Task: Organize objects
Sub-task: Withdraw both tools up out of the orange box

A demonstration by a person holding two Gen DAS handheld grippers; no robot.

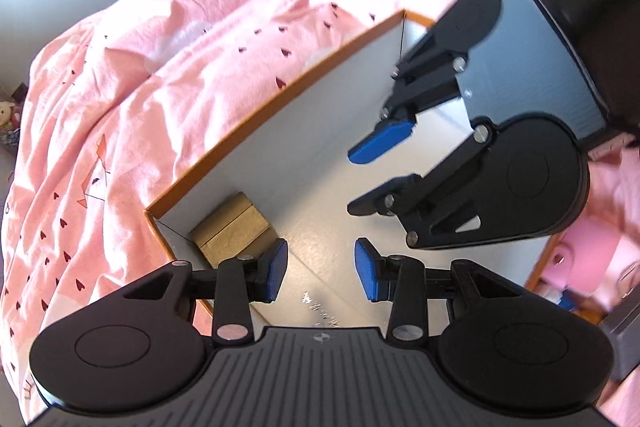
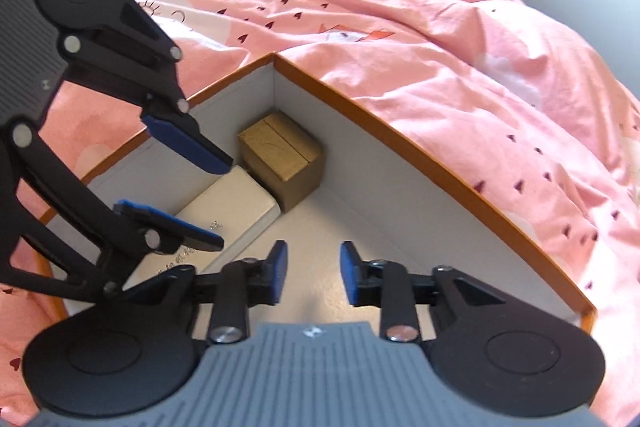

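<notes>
Resting in the corner of the orange-rimmed box (image 2: pixel 400 131): a brown cardboard carton (image 2: pixel 282 163) beside a flat white slab (image 2: pixel 236 203); left gripper (image 1: pixel 320 269) and right gripper (image 2: pixel 313 273) spread, both empty

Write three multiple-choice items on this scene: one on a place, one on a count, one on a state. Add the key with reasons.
1. Where in the orange-rimmed box does the brown carton sit?
A. In a corner
B. At mid-floor
C. Outside, on the bedspread

2. How many items lie in the box?
A. One
B. Two
C. Four

3. What does the right gripper hold?
A. The carton
B. The white packet
C. Nothing

Key: 1 A, two inner walls meet behind it. 2 B, only the carton and the white packet beside it show. 3 C, its jaws stand apart over bare floor; the left gripper is empty too.
</notes>
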